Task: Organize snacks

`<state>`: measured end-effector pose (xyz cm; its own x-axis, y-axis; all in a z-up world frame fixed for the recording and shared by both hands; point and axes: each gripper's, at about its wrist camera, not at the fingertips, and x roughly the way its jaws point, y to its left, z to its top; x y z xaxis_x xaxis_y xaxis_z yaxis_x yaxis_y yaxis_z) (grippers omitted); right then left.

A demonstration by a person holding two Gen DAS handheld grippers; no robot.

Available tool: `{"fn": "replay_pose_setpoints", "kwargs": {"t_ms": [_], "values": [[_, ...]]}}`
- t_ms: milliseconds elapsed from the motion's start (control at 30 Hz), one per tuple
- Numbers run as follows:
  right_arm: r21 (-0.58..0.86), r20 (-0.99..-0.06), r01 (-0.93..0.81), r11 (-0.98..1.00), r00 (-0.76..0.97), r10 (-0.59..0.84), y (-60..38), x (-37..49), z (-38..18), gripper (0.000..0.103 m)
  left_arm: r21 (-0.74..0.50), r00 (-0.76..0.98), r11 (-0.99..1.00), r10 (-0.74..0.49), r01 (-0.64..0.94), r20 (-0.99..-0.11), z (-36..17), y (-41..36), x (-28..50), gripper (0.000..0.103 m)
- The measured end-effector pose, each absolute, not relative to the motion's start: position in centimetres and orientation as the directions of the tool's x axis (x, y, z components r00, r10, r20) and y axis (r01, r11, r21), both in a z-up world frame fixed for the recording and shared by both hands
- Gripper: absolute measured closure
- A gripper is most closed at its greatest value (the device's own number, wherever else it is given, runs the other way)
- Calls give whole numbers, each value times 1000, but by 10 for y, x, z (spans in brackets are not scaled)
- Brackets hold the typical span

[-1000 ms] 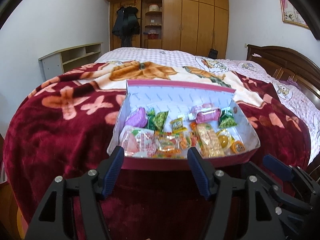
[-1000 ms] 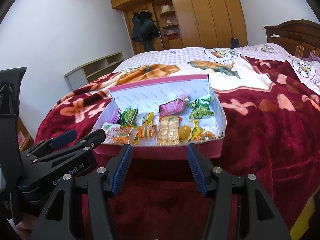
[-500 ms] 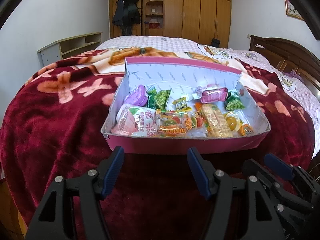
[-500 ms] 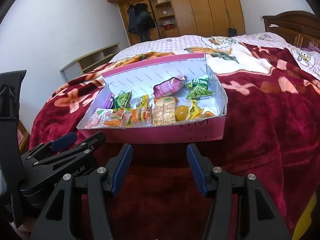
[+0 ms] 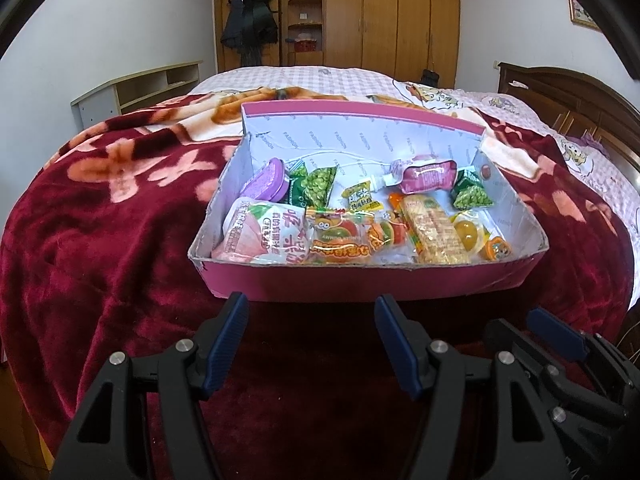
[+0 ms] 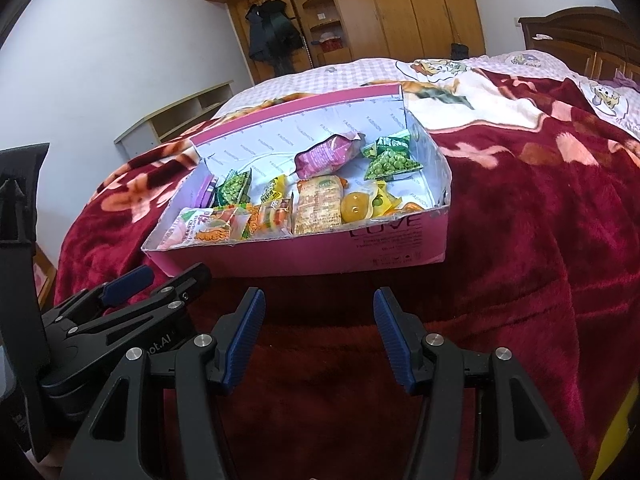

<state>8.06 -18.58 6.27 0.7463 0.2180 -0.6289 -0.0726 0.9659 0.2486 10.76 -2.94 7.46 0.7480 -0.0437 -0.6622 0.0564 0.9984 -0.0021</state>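
- Both your grippers have dropped lower and tipped down a bit since a second ago, so the pink snack box now sits higher and bigger in both wrist views.
- Your left gripper hangs with its jaws parted about halfway, nothing between them, just short of the box's near wall.
- Your right gripper is the same deal: jaws apart, empty, close to the box front.
- That box rests on the red floral blanket on the bed.
- Inside: green pea packets, a purple pouch, a cracker pack, a yellow jelly cup, a purple jelly cup and a pink-and-white pouch at the near left corner.
- A wooden wardrobe stands behind the bed.
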Motion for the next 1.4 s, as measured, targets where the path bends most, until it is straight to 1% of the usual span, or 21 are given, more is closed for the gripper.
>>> {"fn": "replay_pose_setpoints", "kwargs": {"t_ms": [1400], "values": [[258,-637,-65,964,739,220,-187,81,59,45,-8,742,998,-46,55,-669,71,-30,110,34]]}}
